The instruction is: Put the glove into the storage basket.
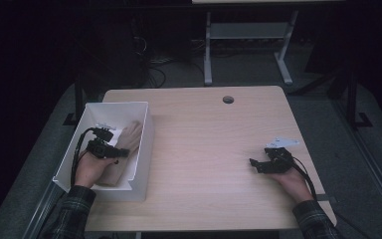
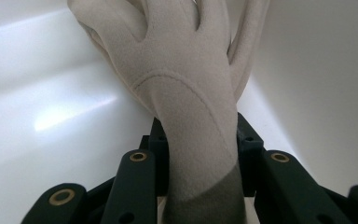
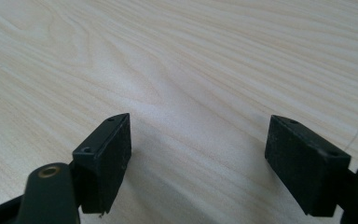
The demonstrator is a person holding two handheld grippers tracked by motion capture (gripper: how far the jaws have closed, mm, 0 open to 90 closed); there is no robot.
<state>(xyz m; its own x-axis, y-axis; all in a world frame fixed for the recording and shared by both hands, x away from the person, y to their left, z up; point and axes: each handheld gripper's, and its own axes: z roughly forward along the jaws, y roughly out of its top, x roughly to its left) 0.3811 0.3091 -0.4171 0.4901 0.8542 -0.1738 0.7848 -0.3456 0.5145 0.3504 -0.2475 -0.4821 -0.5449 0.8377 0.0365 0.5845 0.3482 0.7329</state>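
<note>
Pale wood makes up the desk (image 1: 209, 149), whose broad middle and far half lie bare, with a small round grommet hole (image 1: 228, 99) near the far edge. Dark floor drops away past every edge, and the near right corner is just beside the person's right sleeve.

A white bin (image 1: 142, 149) stands on the left part of the desk, its outer wall overhanging the left edge. Its tall walls close in the room around the left gripper (image 1: 115, 153), which is down inside it; in the left gripper view smooth white walls rise on both sides.

The right gripper (image 1: 256, 165) rests low over the bare wood near the right edge, well apart from the bin, jaws spread wide with nothing between them.

The glove (image 2: 186, 93) lies in the bin, fingers pointing toward the far wall. It is cream, soft and fleecy, with a curved seam across the back and a darker grey band at the cuff. The left gripper is clenched on the glove's wrist part, a pad pressing on either side.
</note>
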